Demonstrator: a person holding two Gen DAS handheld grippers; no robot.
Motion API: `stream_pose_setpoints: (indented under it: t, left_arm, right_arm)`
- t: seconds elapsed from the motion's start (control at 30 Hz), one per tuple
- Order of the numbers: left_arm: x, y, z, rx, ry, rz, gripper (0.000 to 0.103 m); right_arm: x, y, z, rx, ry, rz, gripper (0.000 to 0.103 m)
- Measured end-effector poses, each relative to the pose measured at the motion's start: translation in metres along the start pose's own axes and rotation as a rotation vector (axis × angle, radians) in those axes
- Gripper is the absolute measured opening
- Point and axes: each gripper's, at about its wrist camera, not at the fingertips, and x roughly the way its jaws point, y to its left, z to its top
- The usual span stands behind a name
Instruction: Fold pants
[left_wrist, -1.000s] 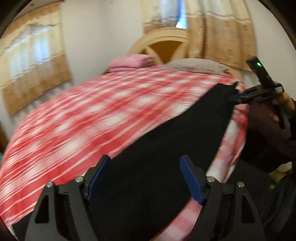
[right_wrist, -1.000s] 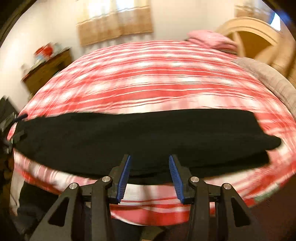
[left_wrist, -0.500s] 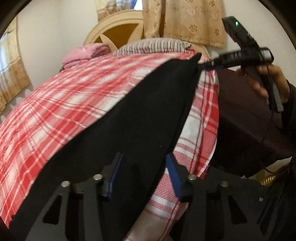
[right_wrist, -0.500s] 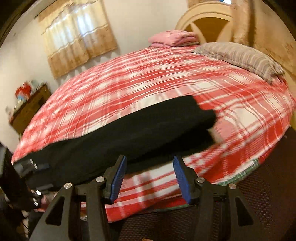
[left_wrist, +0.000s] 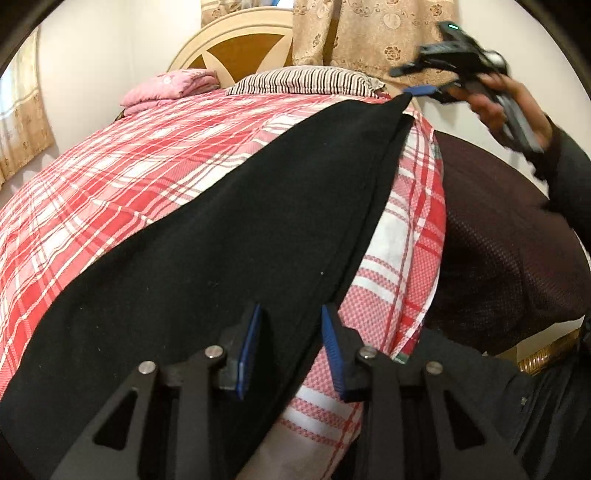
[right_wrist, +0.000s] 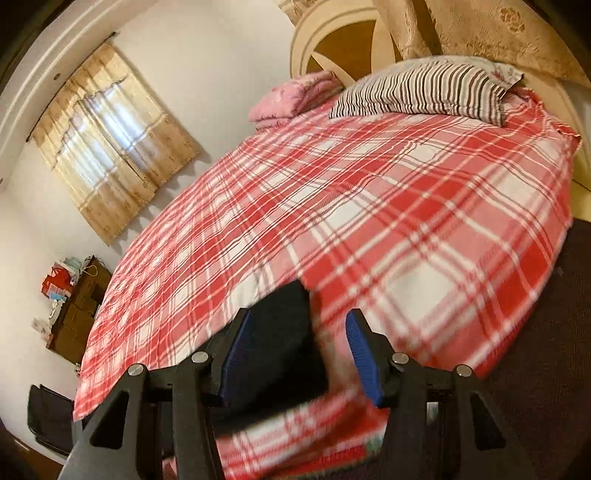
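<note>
From my left wrist camera I see the black pants (left_wrist: 236, 236) lying long along the edge of the bed (left_wrist: 110, 173), on the red and white checked sheet. My left gripper (left_wrist: 290, 347) stands with its blue pads apart, over the near end of the pants. At the far end, my right gripper (left_wrist: 424, 79) is just at the corner of the cloth; I cannot tell if it touches. Behind lie a striped pillow (left_wrist: 303, 79) and a pink blanket (left_wrist: 170, 88).

Matt black cloth pants (left_wrist: 229, 236), woven plaid cotton bedsheet (left_wrist: 110, 166), glossy wooden headboard (left_wrist: 236, 48)
</note>
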Motion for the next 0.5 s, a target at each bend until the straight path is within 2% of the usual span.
stream_pose_setpoints:
  t: [0.13,0.17,0.2,0.23,0.27,0.3,0.33,0.5]
  left_arm:
    - [0.0,0.003,0.0,0.002,-0.003,-0.006,0.035]
    - [0.0,0.006,-0.001,-0.004,-0.007,-0.013,0.035]
    - [0.0,0.007,-0.001,-0.009,-0.01,-0.019,0.035]
    - [0.0,0.009,-0.002,-0.014,-0.013,-0.025,0.035]
    - [0.001,0.01,-0.002,-0.018,-0.016,-0.03,0.035]
    - [0.001,0.011,-0.003,-0.023,-0.019,-0.035,0.035]
    - [0.001,0.012,-0.003,-0.028,-0.022,-0.041,0.035]
    - [0.003,0.013,-0.004,-0.03,-0.03,-0.052,0.035]
  right_arm:
    - [0.039,0.008,0.013,-0.019,0.117,0.038,0.054]
    - [0.048,0.01,0.013,-0.03,0.137,0.035,0.05]
    - [0.058,0.013,0.012,-0.044,0.16,0.027,0.043]
    - [0.066,0.015,0.011,-0.055,0.186,0.024,0.026]
    - [0.071,0.016,0.011,-0.063,0.198,0.017,0.02]
    - [0.074,0.017,0.01,-0.073,0.192,0.001,0.017]
    - [0.074,0.021,0.01,-0.088,0.185,-0.004,0.006]
    - [0.048,0.038,0.015,-0.143,0.045,0.02,0.004]
